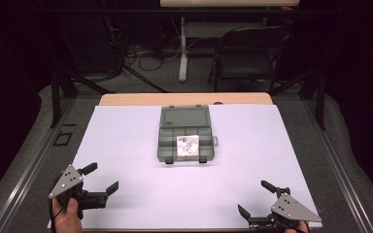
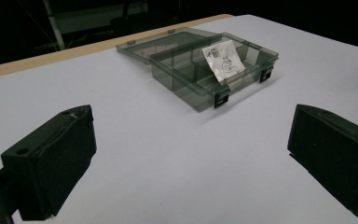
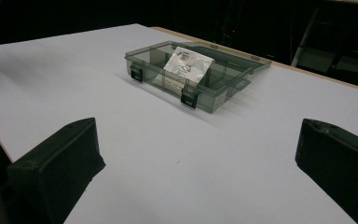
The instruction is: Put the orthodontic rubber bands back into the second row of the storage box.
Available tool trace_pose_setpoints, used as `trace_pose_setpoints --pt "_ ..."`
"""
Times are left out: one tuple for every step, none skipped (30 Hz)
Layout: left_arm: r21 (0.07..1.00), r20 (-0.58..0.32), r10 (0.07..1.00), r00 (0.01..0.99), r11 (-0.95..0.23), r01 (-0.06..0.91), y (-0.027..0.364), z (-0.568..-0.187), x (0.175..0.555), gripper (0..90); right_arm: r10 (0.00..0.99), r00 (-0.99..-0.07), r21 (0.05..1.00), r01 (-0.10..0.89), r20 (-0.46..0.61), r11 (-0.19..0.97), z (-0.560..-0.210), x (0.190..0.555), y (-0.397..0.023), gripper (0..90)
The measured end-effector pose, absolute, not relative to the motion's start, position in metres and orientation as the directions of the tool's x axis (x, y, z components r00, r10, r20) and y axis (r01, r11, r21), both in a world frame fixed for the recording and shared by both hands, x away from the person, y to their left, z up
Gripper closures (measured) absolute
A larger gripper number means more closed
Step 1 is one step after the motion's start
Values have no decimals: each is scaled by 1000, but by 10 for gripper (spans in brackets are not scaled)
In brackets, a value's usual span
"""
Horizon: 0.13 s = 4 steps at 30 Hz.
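Right, near edge first:
L claw [image 1: 98, 177]: held by a hand [image 1: 67, 217] at the near-left corner of the surface [image 1: 126, 145], jaws spread wide, nothing between them; pads hover over bare white sheet.
R claw [image 1: 253, 199]: near-right corner, jaws likewise released and empty, grey plate on top.
Gap: both claws well apart from the box, one each side.
Box [image 1: 184, 141]: smoky see-thru organiser, mid-surface toward the far edge, lid [image 1: 185, 117] swung fully back and lying flat behind it.
Latches [image 2: 222, 99]: two black clips on the front wall, facing the person.
Inside: dividers form compartments; a small white packet [image 1: 187, 144] w/ printed drawing leans tilted in one of them, right of centre.
Far bkgd: dark chair [image 1: 245, 53], table leg, cables on floor.
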State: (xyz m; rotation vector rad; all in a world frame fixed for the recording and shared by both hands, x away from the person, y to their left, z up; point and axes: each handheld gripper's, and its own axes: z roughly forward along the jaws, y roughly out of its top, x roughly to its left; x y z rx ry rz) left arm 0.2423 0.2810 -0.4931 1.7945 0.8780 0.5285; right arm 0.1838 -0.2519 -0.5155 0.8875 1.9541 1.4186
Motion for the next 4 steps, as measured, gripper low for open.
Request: trace_pose_setpoints --pt "925 -46 767 640 -210 318 281 -493 243 12 780 -623 957 186 -59 221 -516 184 -252 0" --pt "925 -45 768 639 -210 318 281 -494 243 12 780 -623 959 183 -58 217 -516 184 -252 0" --pt "925 -46 769 638 -209 317 281 -494 243 11 780 -623 958 186 -56 218 -516 184 -252 0" --pt "924 -45 768 639 -210 318 281 -494 243 12 779 -625 956 191 -56 222 -516 184 -252 0"
